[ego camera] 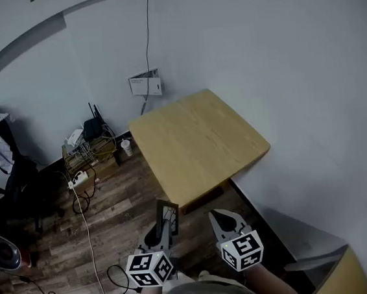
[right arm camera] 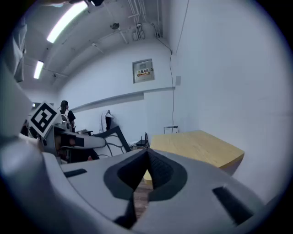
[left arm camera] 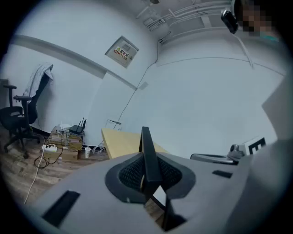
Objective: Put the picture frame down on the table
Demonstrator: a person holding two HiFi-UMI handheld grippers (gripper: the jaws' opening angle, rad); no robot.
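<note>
A dark picture frame (ego camera: 167,216) stands upright in my left gripper (ego camera: 161,231), which is shut on its lower edge. Both are held over the wooden floor, short of the near edge of the light wooden table (ego camera: 196,145). In the left gripper view the frame (left arm camera: 147,153) shows edge-on between the jaws, with the table (left arm camera: 121,140) beyond. My right gripper (ego camera: 221,220) is level with it on the right, shut with nothing in it. In the right gripper view the jaws meet (right arm camera: 147,154); the frame (right arm camera: 112,137) and table (right arm camera: 197,145) show past them.
The table stands against a white wall. On the floor to its left lie a router on a box (ego camera: 93,146), a paper cup (ego camera: 126,146), a power strip (ego camera: 78,180) and trailing cables (ego camera: 89,238). An office chair (ego camera: 17,180) is far left. Another tabletop corner (ego camera: 346,277) is bottom right.
</note>
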